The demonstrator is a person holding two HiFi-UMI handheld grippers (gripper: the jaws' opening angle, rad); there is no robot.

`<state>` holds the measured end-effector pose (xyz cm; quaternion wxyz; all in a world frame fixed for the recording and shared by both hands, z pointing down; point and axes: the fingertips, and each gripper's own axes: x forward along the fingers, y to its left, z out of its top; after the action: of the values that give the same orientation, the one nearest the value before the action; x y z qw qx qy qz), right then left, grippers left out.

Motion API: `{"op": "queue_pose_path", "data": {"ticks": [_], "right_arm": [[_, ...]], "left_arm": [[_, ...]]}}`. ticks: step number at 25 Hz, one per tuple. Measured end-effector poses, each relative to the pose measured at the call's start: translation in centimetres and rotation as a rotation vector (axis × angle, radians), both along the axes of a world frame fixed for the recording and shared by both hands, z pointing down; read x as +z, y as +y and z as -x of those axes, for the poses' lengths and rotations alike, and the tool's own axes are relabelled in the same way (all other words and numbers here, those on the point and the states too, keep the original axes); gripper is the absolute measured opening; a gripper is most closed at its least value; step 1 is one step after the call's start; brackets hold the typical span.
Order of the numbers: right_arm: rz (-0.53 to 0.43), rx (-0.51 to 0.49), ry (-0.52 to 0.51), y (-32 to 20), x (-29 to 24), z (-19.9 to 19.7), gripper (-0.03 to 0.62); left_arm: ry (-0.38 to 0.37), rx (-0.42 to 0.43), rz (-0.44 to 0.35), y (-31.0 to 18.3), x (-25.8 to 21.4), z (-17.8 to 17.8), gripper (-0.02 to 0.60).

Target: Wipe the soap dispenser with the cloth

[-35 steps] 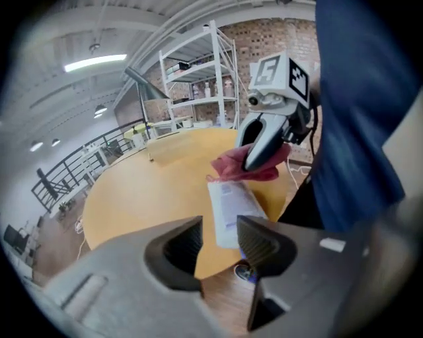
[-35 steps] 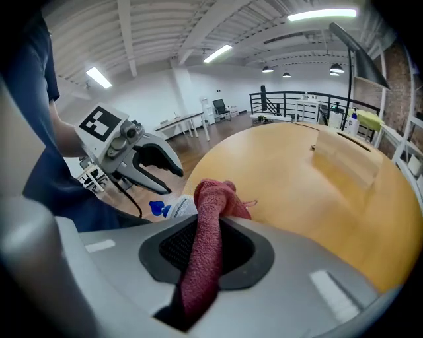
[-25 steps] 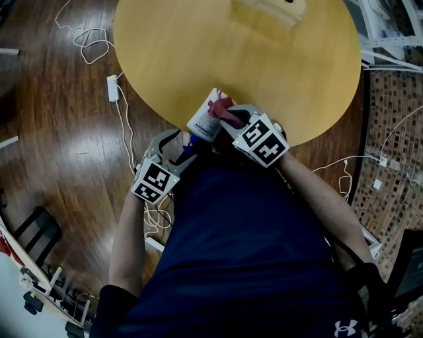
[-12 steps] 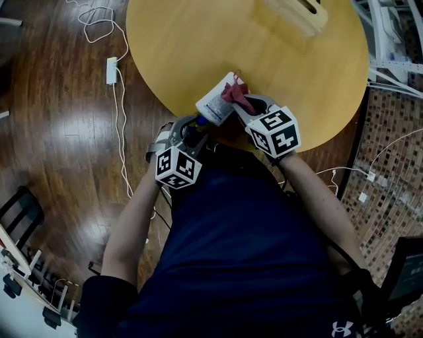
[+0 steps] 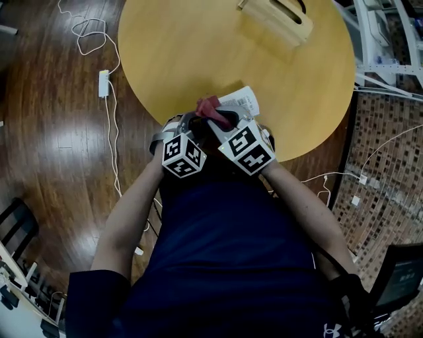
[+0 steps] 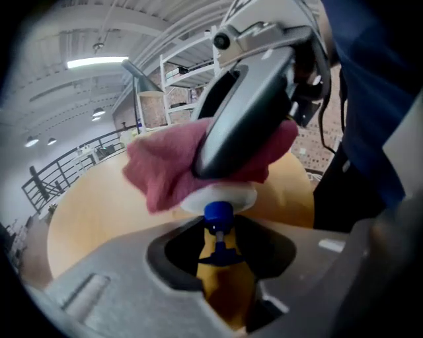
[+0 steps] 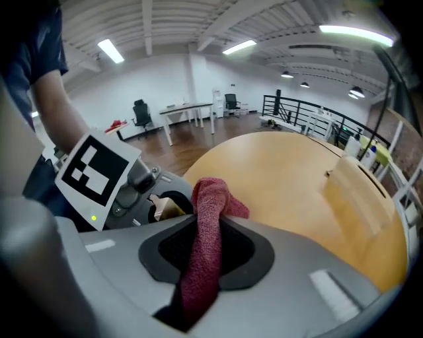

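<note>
While white power adapter (image 5: 103, 82) with cable lies on dark wood floor at far left, both grippers meet at near edge of round wooden table (image 5: 172, 53). Left gripper (image 6: 223, 232): jaws just been closing, now pinching blue pump head (image 6: 220, 245) of soap dispenser (image 5: 243, 100). Dispenser tipped on side, white body pointing away. Red cloth (image 5: 209, 107) draped over dispenser's shoulder. Right gripper (image 7: 206, 231) clamped on cloth. Wooden slotted box (image 5: 277, 16) at table's far side, well apart.
</note>
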<state>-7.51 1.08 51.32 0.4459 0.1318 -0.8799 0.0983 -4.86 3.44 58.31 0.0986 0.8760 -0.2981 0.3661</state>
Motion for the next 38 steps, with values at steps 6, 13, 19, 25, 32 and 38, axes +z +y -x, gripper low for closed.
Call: {"op": "queue_pose_path", "data": {"ticks": [6,13,19,25,32,38], "right_arm": [[0.048,0.200,0.027,-3.0,2.3,-4.3,0.075],[0.086,0.512,0.070,-8.3,2.0,-10.9,0.075],[0.106,0.175,0.058,-2.4,1.4,-1.3,0.075],[0.192,0.398,-0.006,-5.6,2.7,-6.0,0.075],[0.108,0.598,0.008,-8.9,1.6,-12.5,0.075],[0.101,0.177,-0.006,0.3,1.2,-3.4,0.075]], "left_arm": [[-0.033,0.055,-0.013,-0.1,-0.3,-0.7,0.147],[-0.068,0.053,0.006,-0.3,0.3,-0.9,0.147],[-0.107,0.055,0.014,-0.6,0.5,-0.9,0.149],[-0.104,0.048,0.026,-0.7,0.1,-1.2,0.149],[-0.112,0.046,0.048,-0.7,0.5,-1.5,0.149],[-0.101,0.021,0.070,-0.7,0.6,-1.3,0.149]]}}
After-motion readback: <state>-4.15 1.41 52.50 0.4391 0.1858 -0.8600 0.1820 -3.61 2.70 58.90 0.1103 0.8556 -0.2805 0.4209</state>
